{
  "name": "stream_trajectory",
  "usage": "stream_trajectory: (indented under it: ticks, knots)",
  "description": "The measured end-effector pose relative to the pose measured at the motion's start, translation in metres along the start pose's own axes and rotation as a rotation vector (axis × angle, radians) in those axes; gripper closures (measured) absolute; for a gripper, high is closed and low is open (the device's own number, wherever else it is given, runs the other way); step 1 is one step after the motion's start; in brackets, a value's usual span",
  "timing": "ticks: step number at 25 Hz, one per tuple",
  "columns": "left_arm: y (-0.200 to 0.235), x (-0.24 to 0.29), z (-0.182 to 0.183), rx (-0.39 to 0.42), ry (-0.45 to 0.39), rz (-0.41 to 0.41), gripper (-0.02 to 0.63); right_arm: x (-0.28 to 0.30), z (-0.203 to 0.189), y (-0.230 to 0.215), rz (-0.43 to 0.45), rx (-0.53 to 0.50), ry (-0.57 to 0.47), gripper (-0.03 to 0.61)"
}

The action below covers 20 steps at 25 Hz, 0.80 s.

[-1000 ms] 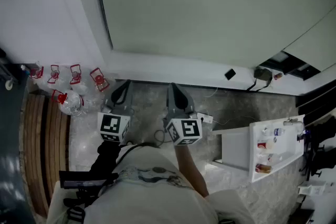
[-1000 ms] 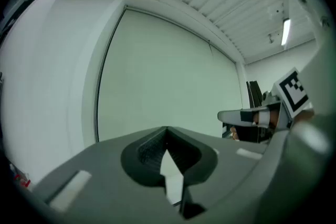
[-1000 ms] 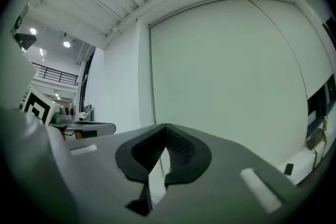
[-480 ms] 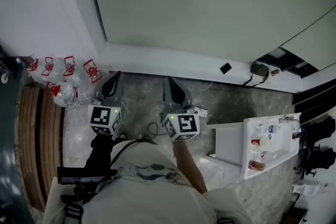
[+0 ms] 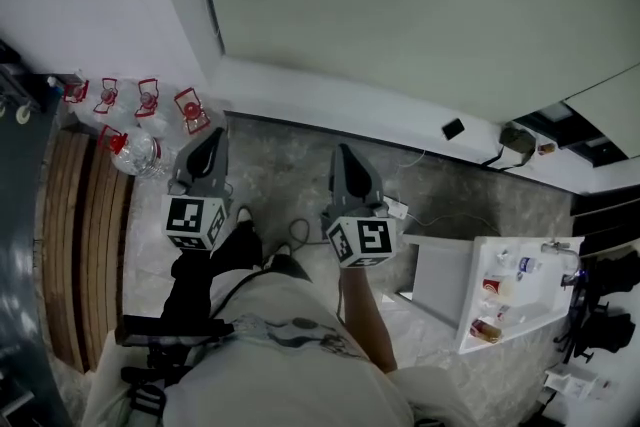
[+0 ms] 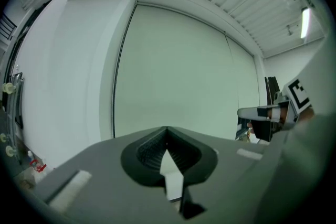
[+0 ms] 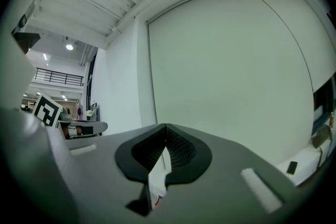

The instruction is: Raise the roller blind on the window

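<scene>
The roller blind (image 5: 420, 5) is a pale green sheet that covers the whole window ahead; it also fills the left gripper view (image 6: 173, 76) and the right gripper view (image 7: 231, 60). My left gripper (image 5: 205, 140) and right gripper (image 5: 345, 157) are held side by side over the floor, pointing at the window and well short of it. Both are shut with nothing between their jaws, which meet at the tips (image 6: 167, 129) (image 7: 166, 126). No cord or chain of the blind shows in any view.
Several water bottles with red handles (image 5: 140, 110) stand by the wall at the left, next to a slatted wooden bench (image 5: 85, 245). A white shelf unit (image 5: 500, 280) with small items is at the right. Cables and a plug adapter (image 5: 518, 140) lie along the window base.
Both grippers have sunk a little and drifted apart slightly, still pointing at the blind. Their jaws look the same as before.
</scene>
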<state>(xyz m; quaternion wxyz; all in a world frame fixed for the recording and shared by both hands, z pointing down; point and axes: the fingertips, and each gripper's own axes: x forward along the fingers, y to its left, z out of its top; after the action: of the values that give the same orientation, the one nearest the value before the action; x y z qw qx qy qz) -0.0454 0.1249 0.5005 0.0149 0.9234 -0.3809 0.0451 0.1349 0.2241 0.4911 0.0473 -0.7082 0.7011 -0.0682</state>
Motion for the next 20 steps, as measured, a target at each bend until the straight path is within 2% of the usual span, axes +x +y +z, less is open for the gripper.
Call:
stream_trajectory:
  ticks: [4, 11, 20]
  knots:
    - [0.02, 0.018, -0.001, -0.011, -0.011, 0.006, 0.617, 0.033, 0.001, 0.008, 0.019, -0.017, 0.0, 0.575]
    - [0.063, 0.074, 0.016, -0.014, -0.048, -0.03, 0.617, 0.106, 0.018, 0.012, 0.006, -0.03, -0.025, 0.577]
    - [0.117, 0.11, 0.004, -0.06, 0.004, -0.02, 0.617, 0.186, 0.014, 0.037, 0.067, -0.026, 0.001, 0.577]
